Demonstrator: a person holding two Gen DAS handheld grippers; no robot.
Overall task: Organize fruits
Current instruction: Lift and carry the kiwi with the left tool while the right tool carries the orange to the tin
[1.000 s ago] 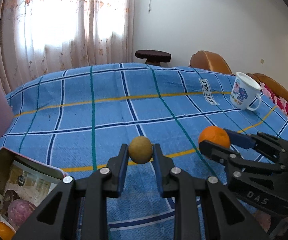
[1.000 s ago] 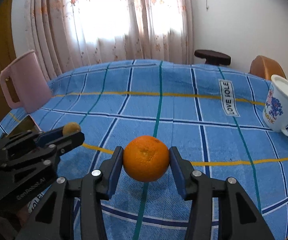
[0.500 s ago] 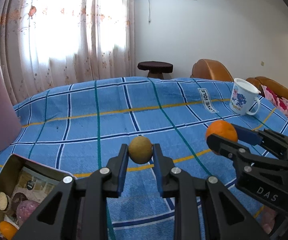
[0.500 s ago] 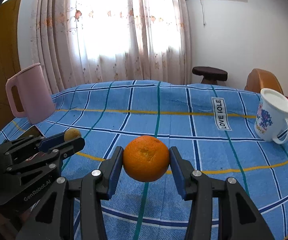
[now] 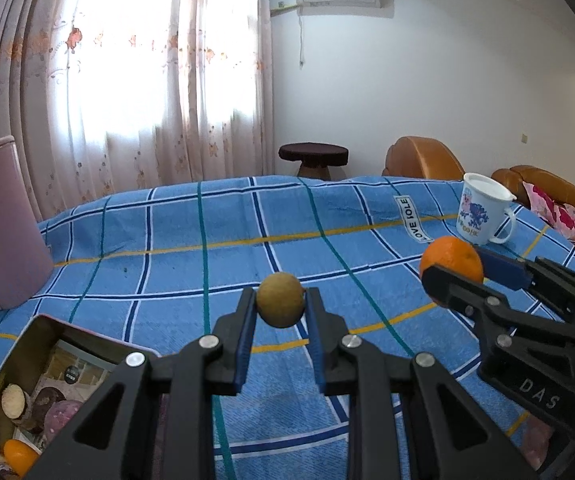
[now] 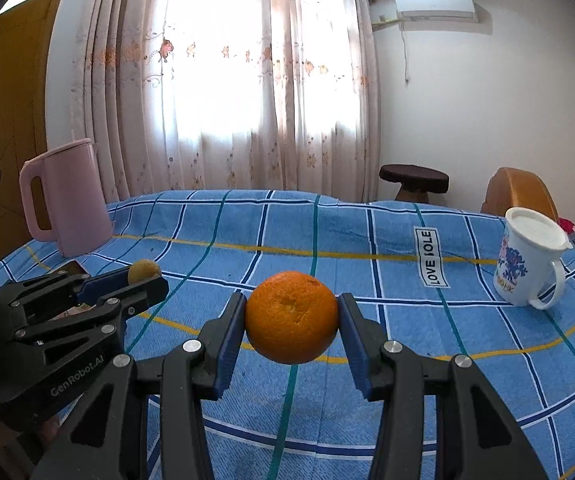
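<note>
Left gripper [image 5: 280, 305]: fingers pinch a small brownish-yellow fruit [image 5: 280, 299] above the table [image 5: 167, 272]. Right gripper [image 6: 291, 320]: fingers clamp an orange [image 6: 290, 317], spread wider.

Two tongs, each gripping one fruit: one orange [image 6: 290, 317] and one small brown fruit [image 5: 280, 299]. One pink jug [image 6: 68, 196], one white mug [image 6: 529, 256], and one tin [image 5: 27, 340] left of the orange (several items inside, too blurred to count).
</note>
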